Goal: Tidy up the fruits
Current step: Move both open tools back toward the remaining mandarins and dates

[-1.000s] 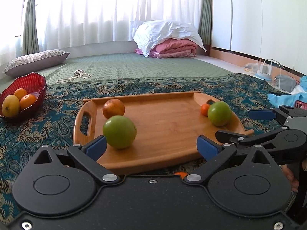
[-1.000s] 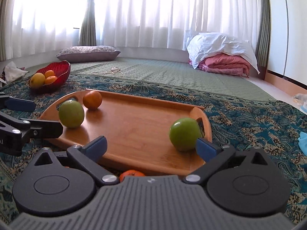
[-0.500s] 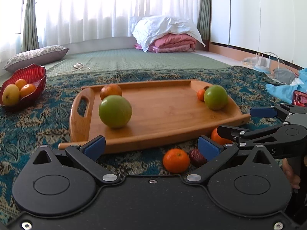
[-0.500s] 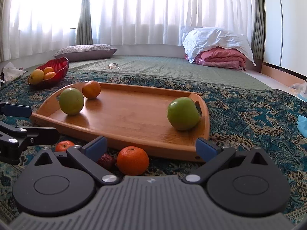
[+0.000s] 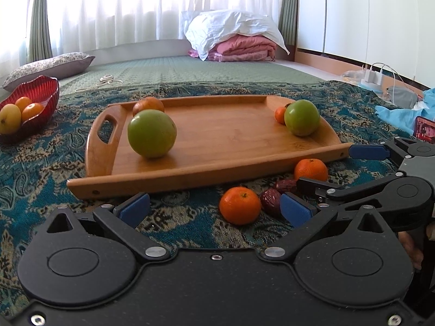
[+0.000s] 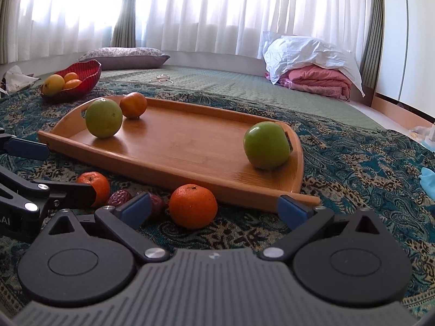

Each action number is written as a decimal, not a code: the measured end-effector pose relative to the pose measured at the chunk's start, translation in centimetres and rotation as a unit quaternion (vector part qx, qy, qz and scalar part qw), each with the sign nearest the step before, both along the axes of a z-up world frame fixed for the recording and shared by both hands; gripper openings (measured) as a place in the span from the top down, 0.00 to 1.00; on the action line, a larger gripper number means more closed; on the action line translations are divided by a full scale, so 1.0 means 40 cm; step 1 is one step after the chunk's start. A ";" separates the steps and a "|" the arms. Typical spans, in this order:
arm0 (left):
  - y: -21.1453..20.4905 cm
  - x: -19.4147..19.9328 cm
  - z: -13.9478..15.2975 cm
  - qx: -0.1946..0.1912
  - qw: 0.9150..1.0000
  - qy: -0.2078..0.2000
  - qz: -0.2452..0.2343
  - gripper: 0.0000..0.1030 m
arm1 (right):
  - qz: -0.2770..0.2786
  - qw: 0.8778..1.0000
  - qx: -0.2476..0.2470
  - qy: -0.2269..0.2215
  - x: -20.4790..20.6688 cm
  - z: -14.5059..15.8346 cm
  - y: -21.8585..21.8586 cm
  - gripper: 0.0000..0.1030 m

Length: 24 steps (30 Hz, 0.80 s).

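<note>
Left gripper spread wide, holding nothing, right gripper likewise, side by side, both low

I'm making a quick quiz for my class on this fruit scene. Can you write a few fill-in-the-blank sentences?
1. The wooden tray carries ___ green apples.
2. The bowl holding fruit is coloured ___.
3. The nearest mandarin lies on the patterned ___, not the tray.
4. Both the left gripper and right gripper are ___.

Missing words: two; red; cloth; open
</note>
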State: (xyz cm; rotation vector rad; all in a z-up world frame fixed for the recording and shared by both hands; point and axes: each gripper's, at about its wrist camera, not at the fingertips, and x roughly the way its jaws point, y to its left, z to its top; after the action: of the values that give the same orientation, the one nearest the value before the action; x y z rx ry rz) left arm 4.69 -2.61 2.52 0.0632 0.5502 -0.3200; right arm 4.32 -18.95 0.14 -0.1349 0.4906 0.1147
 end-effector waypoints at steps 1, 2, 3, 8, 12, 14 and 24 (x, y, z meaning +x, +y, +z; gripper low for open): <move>0.000 0.001 -0.002 -0.001 1.000 0.001 0.001 0.04 | 0.000 1.000 0.003 0.003 0.002 -0.002 -0.002 0.00; 0.000 0.002 -0.004 -0.002 1.000 0.003 0.002 0.06 | 0.000 1.000 0.008 0.006 0.005 -0.003 -0.005 0.00; 0.003 0.003 -0.007 -0.005 1.000 0.005 0.002 0.10 | 0.002 1.000 0.013 0.009 0.007 -0.005 -0.006 0.00; 0.010 0.009 -0.017 -0.025 0.999 0.023 -0.003 0.25 | 0.011 1.000 0.021 0.018 0.012 -0.012 -0.009 0.04; 0.010 0.008 -0.025 -0.028 0.999 0.028 -0.005 0.35 | 0.013 1.000 0.011 0.010 0.004 -0.018 -0.002 0.14; 0.008 0.006 -0.024 -0.029 0.999 0.027 -0.004 0.36 | 0.013 1.000 0.010 0.004 0.000 -0.018 -0.001 0.20; -0.004 0.005 -0.022 -0.033 0.999 0.030 -0.015 0.57 | 0.021 1.000 -0.001 0.007 -0.003 -0.027 0.007 0.40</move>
State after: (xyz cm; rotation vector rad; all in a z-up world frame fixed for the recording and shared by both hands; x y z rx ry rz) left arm 4.89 -2.75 1.63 -0.0022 0.5989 -0.3694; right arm 4.19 -18.67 -0.94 -0.1463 0.5016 0.1557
